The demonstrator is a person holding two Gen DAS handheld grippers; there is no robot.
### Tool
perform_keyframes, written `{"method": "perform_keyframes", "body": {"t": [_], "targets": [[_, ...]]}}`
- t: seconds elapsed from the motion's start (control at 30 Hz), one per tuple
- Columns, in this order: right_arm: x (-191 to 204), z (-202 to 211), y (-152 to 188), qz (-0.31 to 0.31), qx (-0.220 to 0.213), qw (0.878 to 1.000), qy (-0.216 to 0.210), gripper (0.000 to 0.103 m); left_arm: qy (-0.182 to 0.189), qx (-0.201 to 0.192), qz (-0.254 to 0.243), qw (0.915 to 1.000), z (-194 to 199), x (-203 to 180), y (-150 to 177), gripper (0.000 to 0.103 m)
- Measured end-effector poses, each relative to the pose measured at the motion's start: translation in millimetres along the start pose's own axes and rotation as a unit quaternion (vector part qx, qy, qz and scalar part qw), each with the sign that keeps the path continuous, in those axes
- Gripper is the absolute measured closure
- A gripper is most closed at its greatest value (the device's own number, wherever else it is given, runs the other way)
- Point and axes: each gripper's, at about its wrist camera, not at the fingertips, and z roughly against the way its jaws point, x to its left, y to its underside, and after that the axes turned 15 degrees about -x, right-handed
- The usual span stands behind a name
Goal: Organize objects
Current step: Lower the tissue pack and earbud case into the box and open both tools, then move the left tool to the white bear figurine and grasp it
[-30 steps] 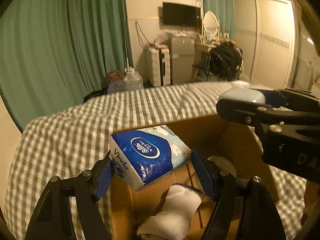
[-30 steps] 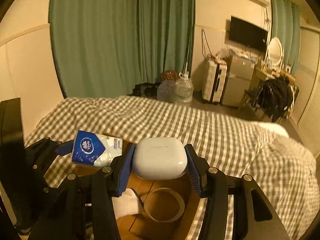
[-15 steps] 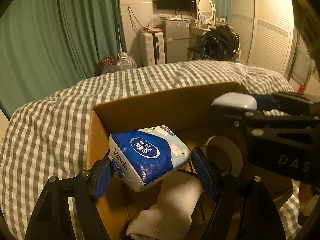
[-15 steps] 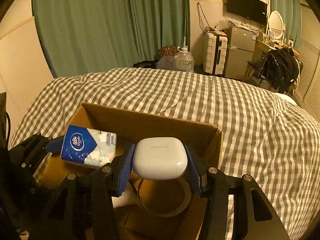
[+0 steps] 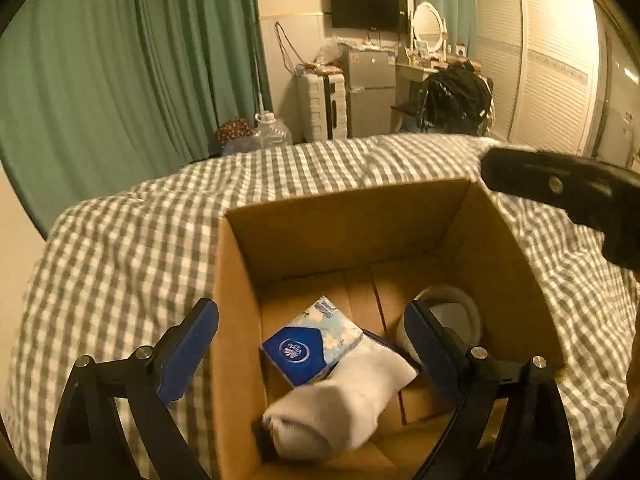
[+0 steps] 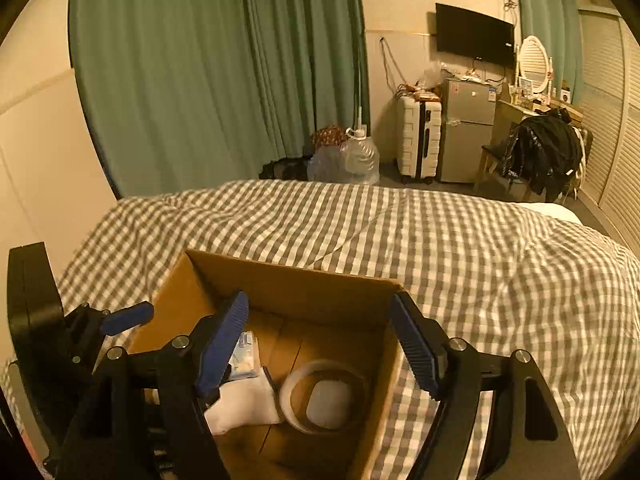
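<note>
An open cardboard box sits on the checked bed; it also shows in the right wrist view. Inside lie a blue tissue pack, a white sock, and a tape roll with the white earbud case resting in its middle. The tissue pack and the sock also show in the right wrist view. My left gripper is open and empty above the box's near left side. My right gripper is open and empty above the box's near right side.
The grey-and-white checked bedspread surrounds the box. Beyond the bed are green curtains, a water jug, a white suitcase, a small fridge and a chair with dark clothes.
Both grippers opened. The tissue pack dropped from my left gripper into the box. The earbud case dropped from my right gripper into the tape roll.
</note>
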Motion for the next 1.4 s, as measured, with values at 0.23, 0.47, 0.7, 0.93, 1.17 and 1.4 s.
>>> {"method": "perform_keyframes", "body": {"t": [0.23,0.47,0.7,0.93,1.17,1.4], "targets": [[7.2,67.1,-14.4,0.015,-0.020,1.000,0.012,0.029,-0.015,-0.040,0.019,0.9989,65.1,3.5,-23.8,0.007],[31.0,156.5,-51.3,0.051,-0.065,0.996,0.027,0.029,-0.032,-0.074,0.029,0.9963,140.2,15.6,-41.0,0.007],[62.7,227.1,-52.2,0.101,-0.092,0.990,0.027,0.026,-0.048,-0.098,0.021,0.9938,202.0,20.4,-36.2,0.006],[75.9,248.4,-12.1,0.093,-0.069,0.993,0.007,0.026,-0.044,-0.106,0.036,0.9928,230.2,24.1,-2.3,0.006],[82.1,238.9,49.9,0.080,-0.036,0.996,-0.010,0.026,-0.063,-0.082,0.055,0.9931,213.9,22.6,59.3,0.006],[64.7,192.6,107.3,0.056,0.004,0.998,0.011,0.026,-0.062,-0.010,0.052,0.9967,172.4,3.3,128.2,0.006]]}}
